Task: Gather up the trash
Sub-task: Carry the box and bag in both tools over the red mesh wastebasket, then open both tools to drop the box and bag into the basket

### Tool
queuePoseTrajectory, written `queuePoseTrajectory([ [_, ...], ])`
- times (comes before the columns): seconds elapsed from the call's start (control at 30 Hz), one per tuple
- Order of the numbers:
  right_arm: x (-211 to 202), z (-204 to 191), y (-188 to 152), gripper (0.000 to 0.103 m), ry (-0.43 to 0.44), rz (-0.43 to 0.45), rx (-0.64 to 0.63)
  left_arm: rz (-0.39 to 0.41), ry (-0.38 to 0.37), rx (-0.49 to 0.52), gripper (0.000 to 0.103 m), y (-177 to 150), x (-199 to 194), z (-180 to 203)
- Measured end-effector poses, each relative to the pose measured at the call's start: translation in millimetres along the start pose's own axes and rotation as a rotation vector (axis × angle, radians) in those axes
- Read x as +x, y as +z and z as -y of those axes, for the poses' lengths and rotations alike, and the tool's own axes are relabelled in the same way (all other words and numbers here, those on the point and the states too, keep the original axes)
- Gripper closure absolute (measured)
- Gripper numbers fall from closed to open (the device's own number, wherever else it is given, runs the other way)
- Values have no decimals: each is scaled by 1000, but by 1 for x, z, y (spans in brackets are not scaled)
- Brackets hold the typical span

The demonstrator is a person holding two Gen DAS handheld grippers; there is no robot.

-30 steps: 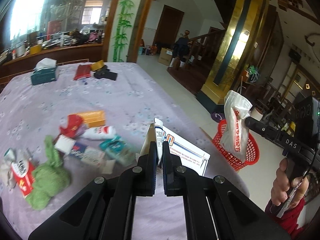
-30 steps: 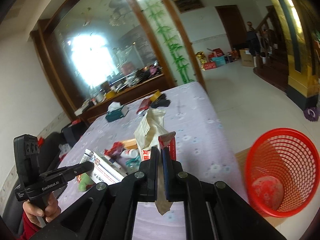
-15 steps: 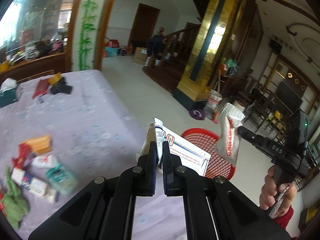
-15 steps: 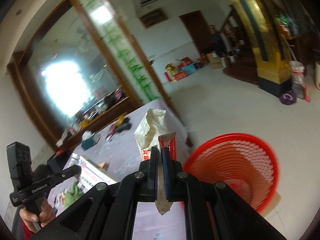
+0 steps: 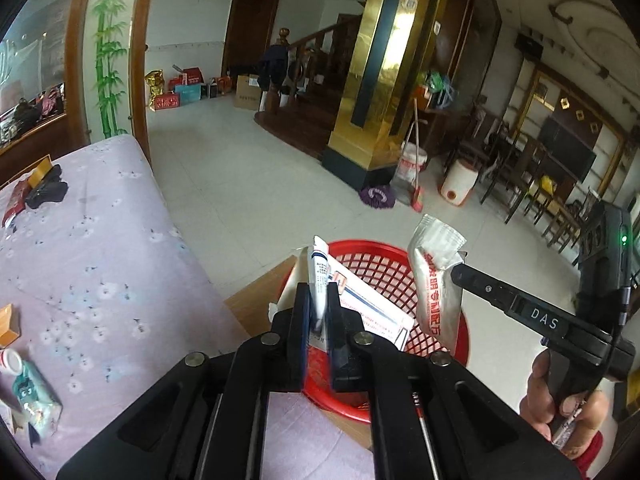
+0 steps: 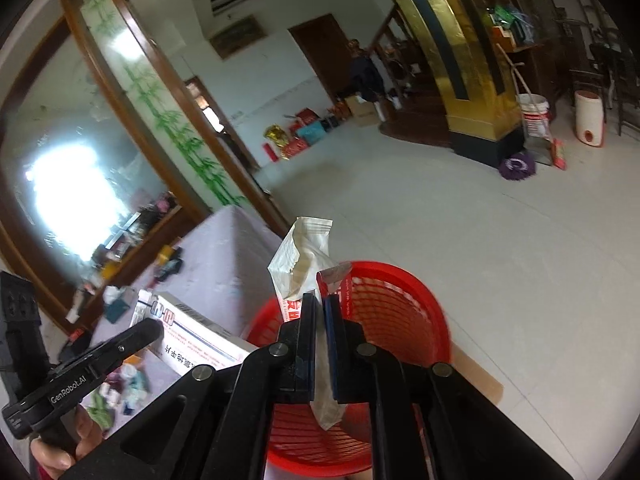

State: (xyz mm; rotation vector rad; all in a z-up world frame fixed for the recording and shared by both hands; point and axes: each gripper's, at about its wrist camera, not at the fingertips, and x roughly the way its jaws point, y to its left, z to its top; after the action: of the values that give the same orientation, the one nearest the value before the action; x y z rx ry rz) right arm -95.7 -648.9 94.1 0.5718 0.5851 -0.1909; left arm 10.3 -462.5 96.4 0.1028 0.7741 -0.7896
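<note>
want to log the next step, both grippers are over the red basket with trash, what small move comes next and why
Probably open both grippers fully and let go: the left gripper, jaws just starting to part, has the white box between them, and the right gripper pinches the white packet, both above the red basket.

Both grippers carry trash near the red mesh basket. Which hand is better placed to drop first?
Right, probably. The right gripper grips its white foil pouch directly above the red mesh basket. The left gripper, jaws just opening, has its white cardboard box over the near rim.
</note>
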Motion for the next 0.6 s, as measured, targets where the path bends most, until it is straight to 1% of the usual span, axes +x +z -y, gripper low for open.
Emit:
queuePoseTrajectory([
  [0.03, 4, 1, -1, 94, -4, -13, 2, -11, -6, 2, 78, -2, 1, 1],
  [0.07, 7, 3, -2, 94, -8, -23, 5, -17, -10, 1, 63, -4, 3, 1],
  [0.1, 8, 5, -3, 93, -10, -26, 5, -8, -7, 3, 56, -5, 1, 1],
  [0.13, 7, 6, -3, 90, -16, -28, 1, 10, -3, 9, 48, -7, -3, 1],
  [0.17, 7, 7, -3, 83, -21, -27, 0, 20, 3, 14, 46, -7, -6, 1],
  [0.2, 5, 6, -2, 78, -26, -21, 0, 24, 10, 20, 46, -8, -10, 0],
  [0.23, 3, 3, -2, 68, -29, -12, 0, 24, 10, 20, 46, -8, -14, -1],
  [0.27, 1, 2, -2, 65, -29, -4, -1, 29, 7, 12, 46, -10, -21, -3],
  [0.33, -6, -7, -2, 65, -14, 3, -12, 37, 11, -5, 43, -13, -32, -10],
  [0.43, -14, -26, -8, 65, 20, 3, -37, 71, 38, -34, 39, -22, -59, -24],
  [0.6, -21, -73, -25, 64, 65, -8, -121, 119, 114, -49, 35, -44, -106, -48],
])
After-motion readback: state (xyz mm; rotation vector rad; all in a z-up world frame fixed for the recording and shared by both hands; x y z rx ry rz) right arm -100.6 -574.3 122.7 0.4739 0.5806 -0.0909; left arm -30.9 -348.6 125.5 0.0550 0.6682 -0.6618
